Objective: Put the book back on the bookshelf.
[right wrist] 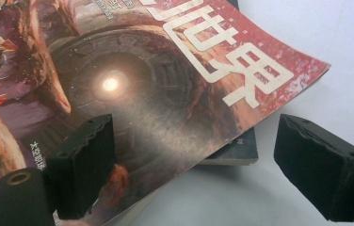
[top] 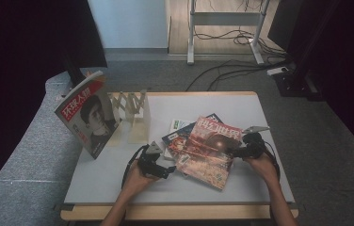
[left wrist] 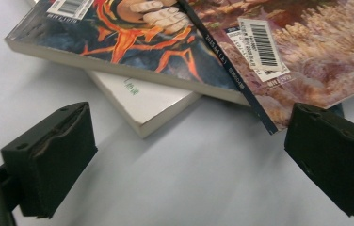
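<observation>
Right gripper (right wrist: 194,174) straddles the red magazine's (right wrist: 165,84) edge, jaws apart.

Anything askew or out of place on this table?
Yes: the pile of magazines is fanned out crookedly, each at a different angle, and the red top magazine overhangs those beneath. One magazine leans upright against the wooden rack. Nothing looks damaged.

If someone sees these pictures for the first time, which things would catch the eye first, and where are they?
First, the red magazine with large pale characters, topmost on a loose pile of books near the table's middle, with an open claw at either side: the left claw and the right claw. Next, the magazine with a portrait cover, standing upright at the table's left edge beside a wooden rack.
</observation>
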The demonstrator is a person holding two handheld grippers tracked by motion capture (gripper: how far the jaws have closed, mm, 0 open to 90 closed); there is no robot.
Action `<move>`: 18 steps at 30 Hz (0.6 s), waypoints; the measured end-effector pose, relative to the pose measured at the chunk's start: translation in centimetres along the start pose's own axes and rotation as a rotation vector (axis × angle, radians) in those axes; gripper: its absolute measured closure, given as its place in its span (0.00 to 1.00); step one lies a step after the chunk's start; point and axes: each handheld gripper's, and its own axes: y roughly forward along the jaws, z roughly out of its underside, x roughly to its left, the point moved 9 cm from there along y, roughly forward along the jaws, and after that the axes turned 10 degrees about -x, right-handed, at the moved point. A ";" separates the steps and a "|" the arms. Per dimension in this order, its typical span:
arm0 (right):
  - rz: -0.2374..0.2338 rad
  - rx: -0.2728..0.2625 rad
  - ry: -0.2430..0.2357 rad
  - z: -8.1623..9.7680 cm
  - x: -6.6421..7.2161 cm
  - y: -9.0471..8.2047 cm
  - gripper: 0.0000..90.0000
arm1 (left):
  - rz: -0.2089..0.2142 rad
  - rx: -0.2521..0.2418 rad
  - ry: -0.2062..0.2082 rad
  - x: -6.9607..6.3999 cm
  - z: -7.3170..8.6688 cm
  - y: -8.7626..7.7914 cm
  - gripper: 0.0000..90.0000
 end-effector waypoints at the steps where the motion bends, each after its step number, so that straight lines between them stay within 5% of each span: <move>1: 0.000 0.000 0.000 0.0 0.0 0.0 0.14 | -0.003 0.002 0.013 -0.1 -0.1 0.0 0.04; 9: -0.004 -0.002 0.006 0.3 -0.2 -0.3 0.14 | -0.021 -0.022 0.000 0.5 -1.6 0.8 0.02; 18: -0.010 -0.011 0.016 0.6 -0.5 -0.8 0.12 | -0.026 -0.036 -0.010 0.4 -1.3 1.1 0.03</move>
